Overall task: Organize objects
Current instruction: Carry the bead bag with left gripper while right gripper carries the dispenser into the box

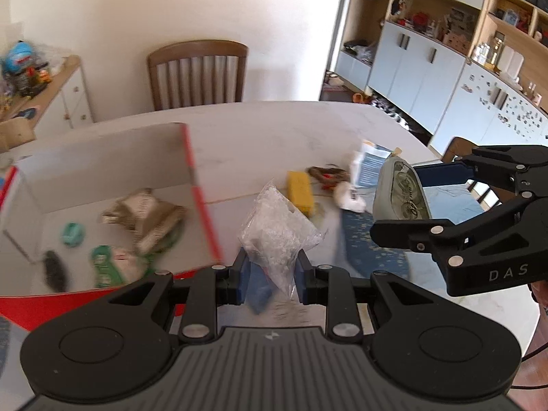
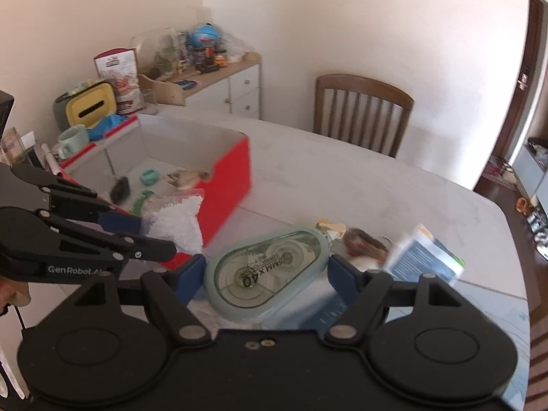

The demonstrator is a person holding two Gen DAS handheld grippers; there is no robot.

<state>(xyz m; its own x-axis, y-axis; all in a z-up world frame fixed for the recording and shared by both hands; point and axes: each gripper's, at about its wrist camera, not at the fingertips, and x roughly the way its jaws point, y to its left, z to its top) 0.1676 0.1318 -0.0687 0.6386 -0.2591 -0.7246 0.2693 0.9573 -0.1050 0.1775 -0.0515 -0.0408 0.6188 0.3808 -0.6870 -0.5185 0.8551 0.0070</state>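
My left gripper (image 1: 270, 274) is shut on a clear plastic bag of white bits (image 1: 274, 229), held above the table just right of the red box (image 1: 202, 202). The bag also shows in the right wrist view (image 2: 176, 221), pinched by the left gripper (image 2: 144, 236). My right gripper (image 2: 265, 270) is shut on a grey-green correction tape dispenser (image 2: 267, 267), held above the table. It also shows in the left wrist view (image 1: 400, 193), in the right gripper (image 1: 404, 198). The red box (image 2: 236, 171) is open and holds several small items.
On the white table (image 1: 274, 126) lie a yellow block (image 1: 300, 191), a brown item (image 1: 325, 173), a white item (image 1: 349, 198) and a blue-white packet (image 1: 370, 166). A blue patterned mat (image 1: 373, 250) is at the right. A wooden chair (image 1: 198, 72) stands behind the table.
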